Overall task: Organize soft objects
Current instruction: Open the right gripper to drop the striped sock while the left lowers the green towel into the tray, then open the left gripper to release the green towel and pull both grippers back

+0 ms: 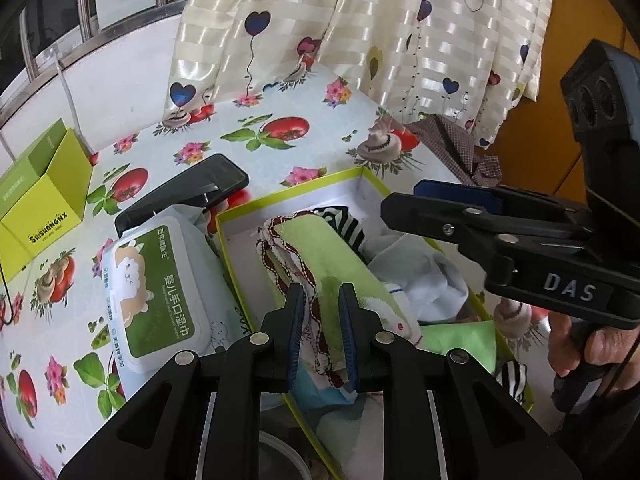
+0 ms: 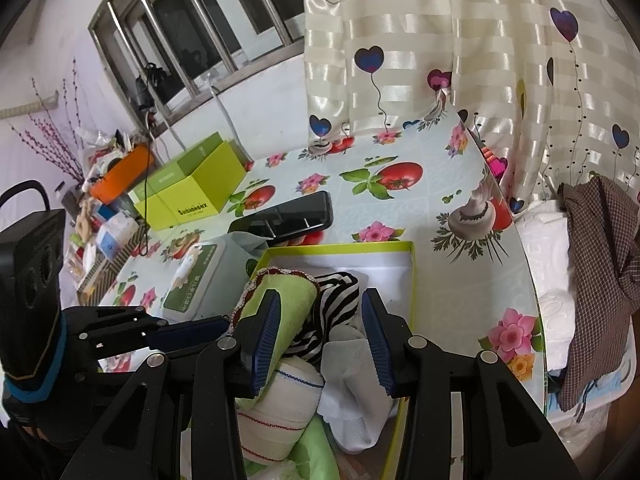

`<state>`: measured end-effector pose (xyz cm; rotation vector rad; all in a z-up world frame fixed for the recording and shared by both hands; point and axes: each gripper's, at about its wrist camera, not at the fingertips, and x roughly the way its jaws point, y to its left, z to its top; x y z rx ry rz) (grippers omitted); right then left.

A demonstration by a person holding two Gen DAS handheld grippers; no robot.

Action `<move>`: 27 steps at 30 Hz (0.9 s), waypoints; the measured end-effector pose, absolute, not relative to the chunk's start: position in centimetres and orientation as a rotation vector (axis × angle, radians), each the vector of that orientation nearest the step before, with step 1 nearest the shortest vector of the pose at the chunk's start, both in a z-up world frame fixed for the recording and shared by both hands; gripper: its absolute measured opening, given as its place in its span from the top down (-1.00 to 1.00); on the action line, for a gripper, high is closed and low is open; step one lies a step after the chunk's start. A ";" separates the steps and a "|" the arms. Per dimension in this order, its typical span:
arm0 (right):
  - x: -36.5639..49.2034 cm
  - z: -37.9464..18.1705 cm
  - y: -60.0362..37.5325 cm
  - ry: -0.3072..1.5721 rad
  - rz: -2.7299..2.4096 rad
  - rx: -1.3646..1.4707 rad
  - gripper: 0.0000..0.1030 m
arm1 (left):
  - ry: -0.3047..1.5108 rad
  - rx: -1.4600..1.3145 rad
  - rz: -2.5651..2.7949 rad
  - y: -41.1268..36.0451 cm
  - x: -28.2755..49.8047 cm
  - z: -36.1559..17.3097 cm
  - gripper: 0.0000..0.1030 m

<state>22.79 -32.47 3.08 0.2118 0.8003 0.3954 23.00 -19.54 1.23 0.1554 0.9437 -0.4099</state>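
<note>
A glossy tablecloth (image 1: 280, 152) printed with tomatoes, mushrooms and pink flowers covered the table, which stood against a white wall below a barred window (image 2: 180, 28). A cream striped curtain with heart balloons (image 1: 380, 40) hung down onto the table's far edge.

On the cloth sat a shallow lime-edged cardboard box (image 1: 372, 178) with soft things in it: a light green towel with a red-and-white braided border (image 1: 328, 256), a black-and-white striped cloth (image 1: 352, 228) and a white sock (image 1: 420, 276). Just left of the box lay a white pack of wet wipes with a green label (image 1: 160, 292), a black phone (image 1: 192, 196) behind it, and a lime-green carton (image 1: 44, 200) farther left.

The left gripper (image 1: 322, 332) had pinched its blue pads onto the green towel's braided edge inside the box. The right gripper (image 2: 324, 340) stood over the box with its fingers apart, touching nothing clearly; the sock and striped cloth lay beneath the gap.

Only the left wrist view showed the hand (image 1: 580, 344) on the right gripper's handle. Only the right wrist view showed a rolled white cloth with thin red and blue lines (image 2: 280, 412), the cluttered far end of the table with an orange container (image 2: 120, 176), and a brown checked garment (image 2: 600, 264) on a white surface beside the table.
</note>
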 end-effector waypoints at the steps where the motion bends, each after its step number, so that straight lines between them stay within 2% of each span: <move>1: 22.9 3.1 -32.5 0.799 0.395 0.212 0.20 | 0.947 0.157 -0.410 -19.5 23.0 1.2 0.63; 14: 22.7 2.6 -32.2 0.817 0.409 0.203 0.20 | 0.983 0.186 -0.448 -19.8 22.1 1.1 0.63; 27: 21.2 4.1 -32.5 0.784 0.378 0.191 0.20 | 0.969 0.095 -0.463 -17.9 20.8 2.2 0.63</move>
